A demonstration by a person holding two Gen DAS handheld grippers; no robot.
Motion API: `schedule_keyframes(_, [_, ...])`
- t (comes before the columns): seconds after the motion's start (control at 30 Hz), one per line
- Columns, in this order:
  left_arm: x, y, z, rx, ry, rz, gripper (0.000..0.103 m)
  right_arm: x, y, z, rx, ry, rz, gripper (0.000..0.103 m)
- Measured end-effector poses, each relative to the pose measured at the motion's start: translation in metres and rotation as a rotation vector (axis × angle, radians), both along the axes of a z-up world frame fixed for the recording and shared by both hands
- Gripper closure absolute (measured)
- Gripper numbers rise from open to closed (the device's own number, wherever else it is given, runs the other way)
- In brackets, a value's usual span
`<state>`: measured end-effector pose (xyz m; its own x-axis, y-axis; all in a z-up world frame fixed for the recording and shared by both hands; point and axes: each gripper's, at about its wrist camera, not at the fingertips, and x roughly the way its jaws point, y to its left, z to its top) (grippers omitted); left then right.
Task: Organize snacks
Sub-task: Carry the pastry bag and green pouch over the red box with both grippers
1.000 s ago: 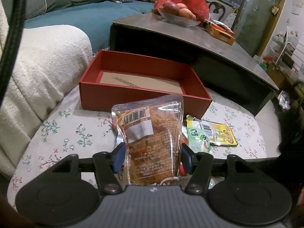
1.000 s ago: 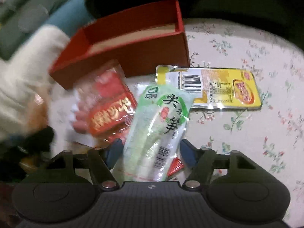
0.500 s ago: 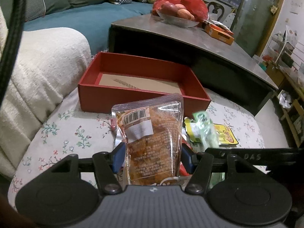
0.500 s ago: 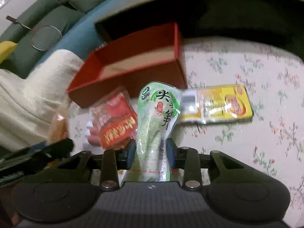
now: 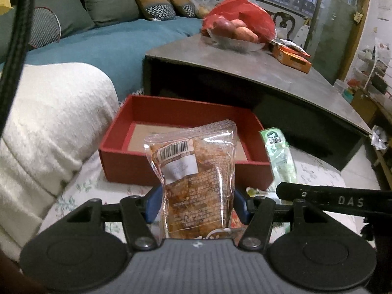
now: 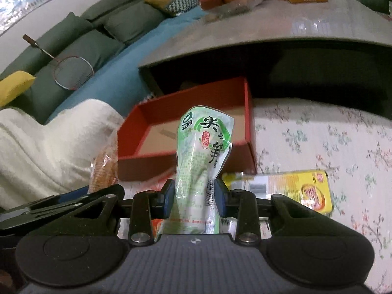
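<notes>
Nearest: left gripper (image 5: 194, 204), fingers (image 5: 152, 204) pinching the lower part of a clear snack pack (image 5: 193, 178) w/ brownish contents, barcode label facing the camera. Pack stands upright betw. the pads, prob. gripped low so the top end can go into the box first.

Right gripper (image 6: 195, 197), fingers (image 6: 169, 196) narrow, squeezing a green-and-white snack pack (image 6: 204, 161) at its waist; the film is visibly crushed in there. Also upright, off the cloth. In the left view the same pack shows just right of the clear one, so both hands hang close side by side.

Below/behind: flowered cloth (image 6: 318, 134) w/ a yellow pack (image 6: 289, 191) lying flat, still to be picked. Something red-orange under the grippers, mostly hidden, can't tell what.

Next back: red box (image 5: 127, 164), open, cardboard floor bare as far as visible; near wall hides the front strip of its floor. Looks like the target, both packs aimed toward it.

Left: white blanket (image 5: 54, 127). Far: grey table (image 5: 257, 71) w/ fruit bowl (image 5: 235, 40), orange carton (image 5: 291, 57); sofa (image 5: 110, 7) beyond. Right view blurred at the edges.
</notes>
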<state>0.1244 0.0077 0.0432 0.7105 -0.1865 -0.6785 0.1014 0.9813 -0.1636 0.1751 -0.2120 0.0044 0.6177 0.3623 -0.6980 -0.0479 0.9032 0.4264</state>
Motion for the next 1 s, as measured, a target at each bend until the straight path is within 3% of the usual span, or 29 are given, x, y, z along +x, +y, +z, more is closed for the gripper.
schedule_keyframes(0.57, [0.039, -0.008, -0.001, 0.085, -0.022, 0.043, 0.05, 0.034, 0.012, 0.011, -0.026, -0.062, 0.003, 0.062])
schedule_keyframes(1.0, [0.055, -0.004, 0.001, 0.077, -0.03, 0.06, 0.05, 0.056, 0.012, 0.012, -0.031, -0.079, -0.006, 0.061])
